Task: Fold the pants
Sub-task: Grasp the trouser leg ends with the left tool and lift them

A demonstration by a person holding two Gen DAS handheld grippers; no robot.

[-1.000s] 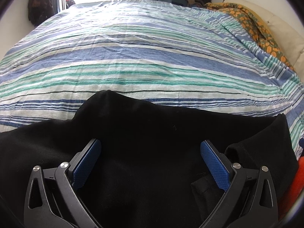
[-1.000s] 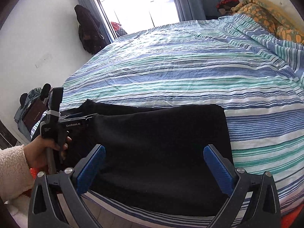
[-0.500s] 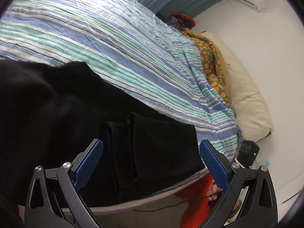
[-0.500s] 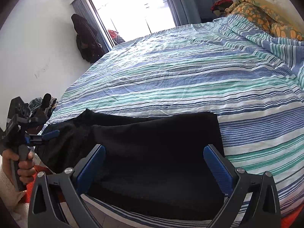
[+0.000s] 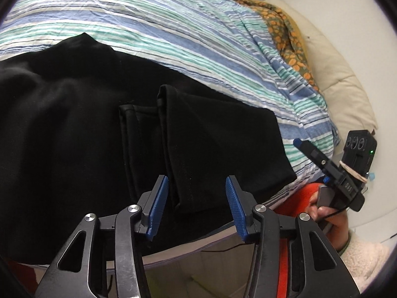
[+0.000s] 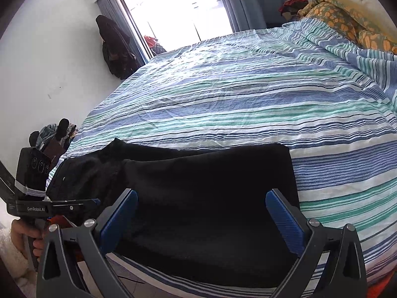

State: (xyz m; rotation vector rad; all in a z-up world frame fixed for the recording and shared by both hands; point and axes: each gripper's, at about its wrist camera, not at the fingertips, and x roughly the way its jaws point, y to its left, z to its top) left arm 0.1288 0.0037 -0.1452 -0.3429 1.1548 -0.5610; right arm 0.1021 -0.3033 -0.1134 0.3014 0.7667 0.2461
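Left wrist view: left gripper (image 5: 196, 206), jaws parted and empty, hovers at the pants (image 5: 104, 129) hem edge, lower centre; the right gripper (image 6: 201, 221) also gapes empty. A shallow bite could catch one layer, spoiling the fold.

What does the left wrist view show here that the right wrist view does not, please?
Only the left wrist view shows the stacked leg hems, the cream pillow and the right claw from outside. Only the right wrist view shows the window, the dark coat on the wall and the left claw from outside. Both show the black pants on the striped bedspread and the orange-patterned blanket.
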